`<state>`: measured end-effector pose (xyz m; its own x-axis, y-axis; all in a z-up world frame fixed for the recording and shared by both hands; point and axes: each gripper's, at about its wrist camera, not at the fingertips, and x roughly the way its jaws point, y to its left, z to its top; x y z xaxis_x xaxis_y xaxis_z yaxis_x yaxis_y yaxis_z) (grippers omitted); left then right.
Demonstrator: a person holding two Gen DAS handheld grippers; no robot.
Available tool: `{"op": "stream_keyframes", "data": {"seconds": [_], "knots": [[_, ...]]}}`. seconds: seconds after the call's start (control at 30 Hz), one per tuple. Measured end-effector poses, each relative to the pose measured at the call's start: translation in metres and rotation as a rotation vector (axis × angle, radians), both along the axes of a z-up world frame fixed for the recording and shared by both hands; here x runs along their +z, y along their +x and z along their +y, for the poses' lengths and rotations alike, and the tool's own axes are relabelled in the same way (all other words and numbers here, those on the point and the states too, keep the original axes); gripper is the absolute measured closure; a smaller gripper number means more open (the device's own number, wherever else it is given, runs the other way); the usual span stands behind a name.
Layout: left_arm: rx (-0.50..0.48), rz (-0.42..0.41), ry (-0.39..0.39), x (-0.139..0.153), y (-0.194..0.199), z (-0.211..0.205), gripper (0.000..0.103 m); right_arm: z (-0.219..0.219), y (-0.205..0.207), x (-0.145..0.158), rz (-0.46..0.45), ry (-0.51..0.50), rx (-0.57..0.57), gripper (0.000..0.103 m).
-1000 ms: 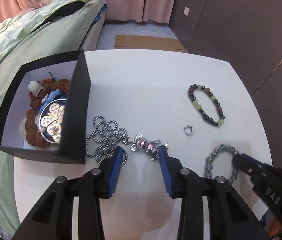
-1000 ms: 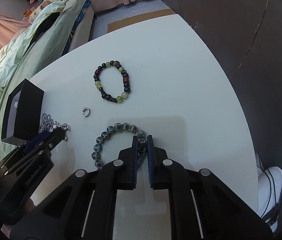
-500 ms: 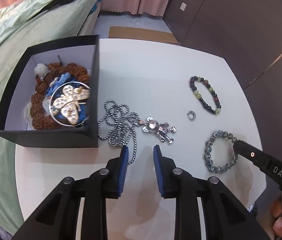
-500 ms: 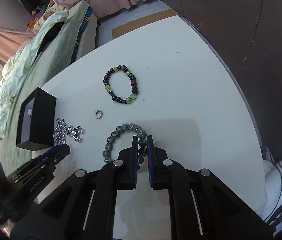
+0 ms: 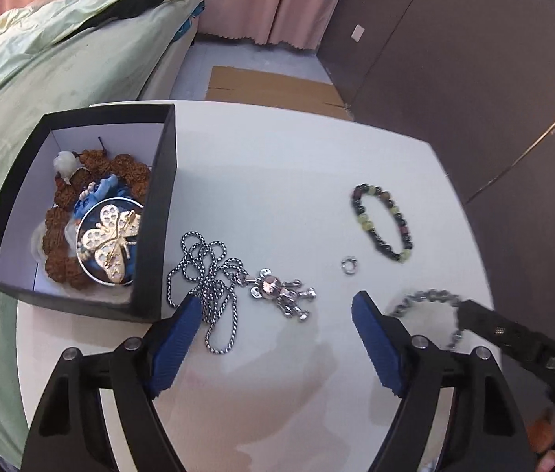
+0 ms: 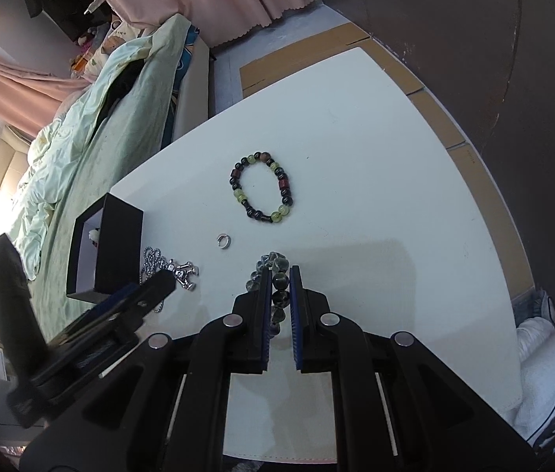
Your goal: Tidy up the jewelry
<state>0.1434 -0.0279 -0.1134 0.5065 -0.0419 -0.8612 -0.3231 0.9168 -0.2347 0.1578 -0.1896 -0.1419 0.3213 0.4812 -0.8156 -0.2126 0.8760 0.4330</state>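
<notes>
1. On the desk (image 5: 277, 157), your black box (image 5: 161, 212) already holds a butterfly brooch (image 5: 110, 242), brown beads and blue bits. That part looks done.
2. Outside the box: chain necklace (image 5: 206, 271) with a robot-figure pendant (image 5: 281, 295) just beside the box wall, small ring (image 5: 350, 265), green-and-black bead bracelet (image 6: 262, 187), grey bead bracelet (image 6: 277, 279).
3. Your left gripper (image 5: 277, 328) hangs over the necklace, jaws spread wide, holding nothing.
4. Your right gripper (image 6: 279, 295) has jaws nearly closed, pinching the grey bead bracelet, which looks lifted.
5. Judgement: about halfway; four pieces left to box.
</notes>
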Motion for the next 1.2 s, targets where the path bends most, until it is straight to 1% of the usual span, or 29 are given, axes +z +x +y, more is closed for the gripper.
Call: {"op": "stream_keyframes", "data": {"seconds": [0.07, 0.13, 0.23, 0.33, 0.43, 0.47, 0.5, 0.57, 0.6, 0.7, 0.77, 0.83, 0.87, 0.9, 0.93, 0.97, 1.0, 1.1, 1.17, 1.2], "knots": [[-0.003, 0.004, 0.040, -0.004, 0.006, -0.003, 0.027, -0.003, 0.001, 0.001, 0.002, 0.009, -0.004, 0.093], [-0.006, 0.020, 0.054, -0.010, 0.012, -0.003, 0.027, -0.005, 0.002, 0.002, 0.002, 0.016, -0.006, 0.093], [-0.004, 0.025, 0.118, -0.012, 0.017, -0.005, 0.027, -0.008, 0.004, 0.003, 0.005, 0.027, -0.008, 0.093], [0.004, 0.028, 0.151, -0.015, 0.021, -0.006, 0.028, -0.009, 0.003, 0.003, 0.006, 0.032, -0.008, 0.093], [-0.013, 0.050, 0.218, -0.016, 0.021, -0.012, 0.036, -0.009, 0.002, 0.004, 0.005, 0.033, -0.006, 0.093], [-0.022, 0.047, 0.219, -0.016, 0.021, -0.013, 0.041, -0.008, 0.002, 0.004, 0.007, 0.033, -0.007, 0.093], [-0.029, 0.049, 0.228, -0.016, 0.021, -0.014, 0.043, -0.008, 0.002, 0.004, 0.006, 0.033, -0.007, 0.093], [-0.041, 0.060, 0.287, -0.019, 0.026, -0.018, 0.056, -0.008, 0.002, 0.004, 0.002, 0.034, -0.005, 0.093], [-0.043, 0.060, 0.309, -0.019, 0.027, -0.019, 0.056, -0.007, 0.001, 0.004, 0.001, 0.034, -0.003, 0.093], [-0.053, 0.066, 0.308, -0.019, 0.025, -0.018, 0.060, -0.004, -0.001, 0.003, 0.002, 0.029, 0.005, 0.093], [-0.064, 0.070, 0.286, -0.017, 0.023, -0.016, 0.064, -0.003, -0.002, 0.003, 0.003, 0.025, 0.006, 0.093], [-0.067, 0.069, 0.239, -0.014, 0.019, -0.010, 0.065, -0.003, -0.002, 0.003, 0.001, 0.023, 0.004, 0.093], [-0.066, 0.074, 0.231, -0.013, 0.017, -0.008, 0.065, -0.004, -0.003, 0.004, 0.000, 0.022, 0.002, 0.093], [-0.066, 0.079, 0.228, -0.013, 0.016, -0.006, 0.064, -0.004, -0.003, 0.004, 0.000, 0.022, 0.001, 0.093], [-0.074, 0.085, 0.231, -0.012, 0.014, -0.006, 0.061, -0.003, -0.004, 0.004, 0.001, 0.022, 0.000, 0.093], [-0.077, 0.095, 0.230, -0.013, 0.013, -0.005, 0.054, -0.003, -0.004, 0.004, 0.001, 0.022, 0.001, 0.093], [-0.080, 0.102, 0.221, -0.013, 0.012, -0.004, 0.053, -0.004, -0.004, 0.004, 0.001, 0.022, 0.002, 0.093], [-0.092, 0.103, 0.244, -0.014, 0.010, -0.008, 0.052, -0.003, -0.005, 0.005, -0.001, 0.021, 0.010, 0.093], [-0.090, 0.102, 0.251, -0.014, 0.011, -0.009, 0.055, -0.002, -0.006, 0.005, -0.001, 0.021, 0.012, 0.093], [-0.089, 0.100, 0.246, -0.014, 0.013, -0.009, 0.063, -0.001, -0.006, 0.005, 0.000, 0.020, 0.013, 0.093]]}}
